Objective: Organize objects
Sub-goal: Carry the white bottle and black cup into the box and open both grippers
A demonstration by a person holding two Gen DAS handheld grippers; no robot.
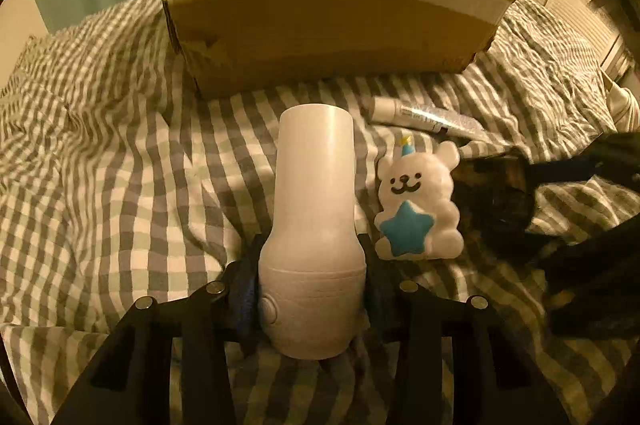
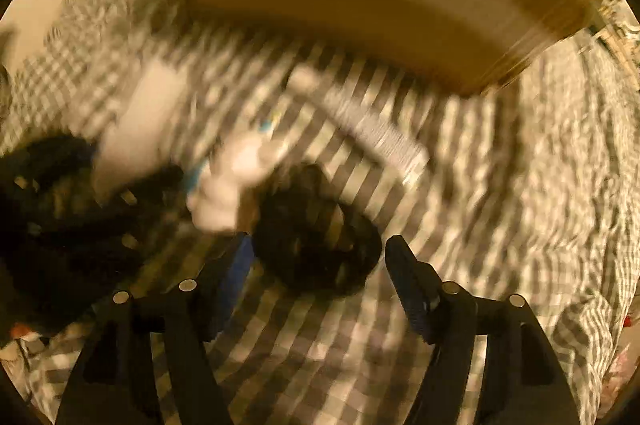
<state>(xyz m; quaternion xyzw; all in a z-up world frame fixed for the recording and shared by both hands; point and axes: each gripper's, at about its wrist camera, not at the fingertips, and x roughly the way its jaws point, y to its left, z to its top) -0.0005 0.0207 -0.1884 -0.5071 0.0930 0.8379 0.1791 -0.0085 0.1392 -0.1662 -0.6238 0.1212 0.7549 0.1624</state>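
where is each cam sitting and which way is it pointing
Left wrist: rides the left gripper, facing forward over the checked bedding toward the cardboard box; its fingers flank a white bottle.
Right wrist: rides the right gripper, blurred, facing the same box; its fingers stand apart around a dark object.
Shared: box, bottle, bear toy, tube.

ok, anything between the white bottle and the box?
No. Left wrist view shows only bare checked sheet between the bottle and the box.
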